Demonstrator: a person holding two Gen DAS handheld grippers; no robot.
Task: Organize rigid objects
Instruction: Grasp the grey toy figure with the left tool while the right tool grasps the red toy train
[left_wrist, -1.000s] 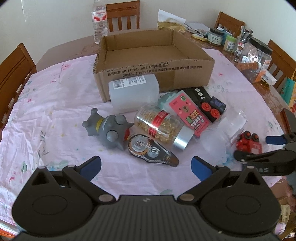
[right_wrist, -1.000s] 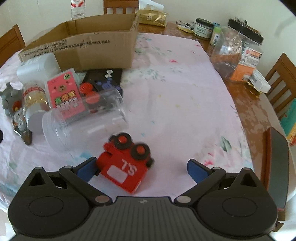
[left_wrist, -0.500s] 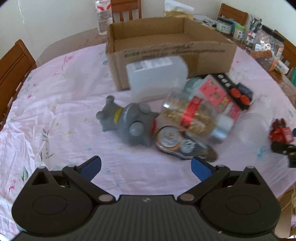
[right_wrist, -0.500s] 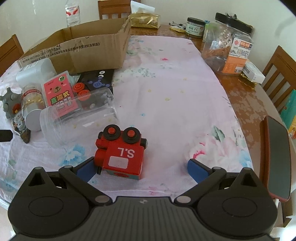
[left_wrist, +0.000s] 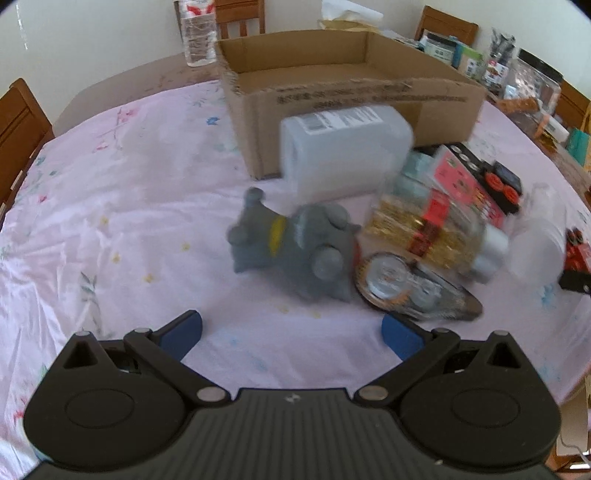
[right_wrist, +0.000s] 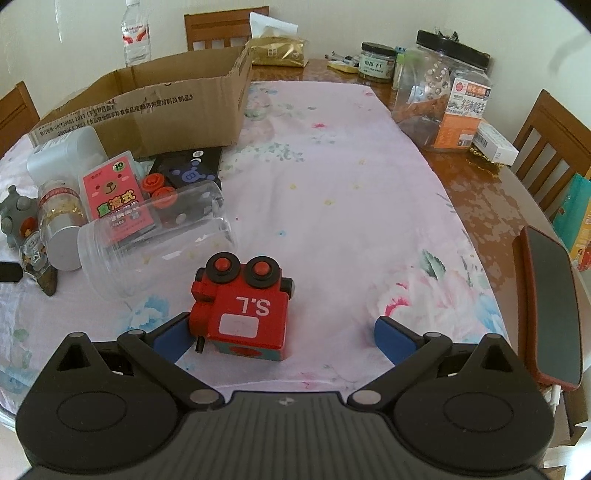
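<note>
An open cardboard box (left_wrist: 343, 88) stands on the pink tablecloth; it also shows in the right wrist view (right_wrist: 147, 107). In front of it lie a grey toy figure (left_wrist: 295, 243), a white plastic bottle (left_wrist: 347, 147), a pill bottle (left_wrist: 432, 229), a tape dispenser (left_wrist: 410, 291) and a pink card pack (left_wrist: 465, 181). My left gripper (left_wrist: 291, 334) is open and empty, just short of the grey toy. My right gripper (right_wrist: 280, 338) is open around a red toy train (right_wrist: 243, 306), whose left side touches the left finger. A clear jar (right_wrist: 155, 247) lies on its side beyond it.
A phone in a red case (right_wrist: 550, 306) lies at the table's right edge. Jars and boxes (right_wrist: 450, 96) crowd the far right corner. A water bottle (left_wrist: 195, 33) stands behind the box. Wooden chairs (left_wrist: 18, 122) surround the table.
My left gripper has moved forward and left toward the grey toy, and the view is blurred. My right gripper has closed in on the red train, which now sits squarely between the fingers.
</note>
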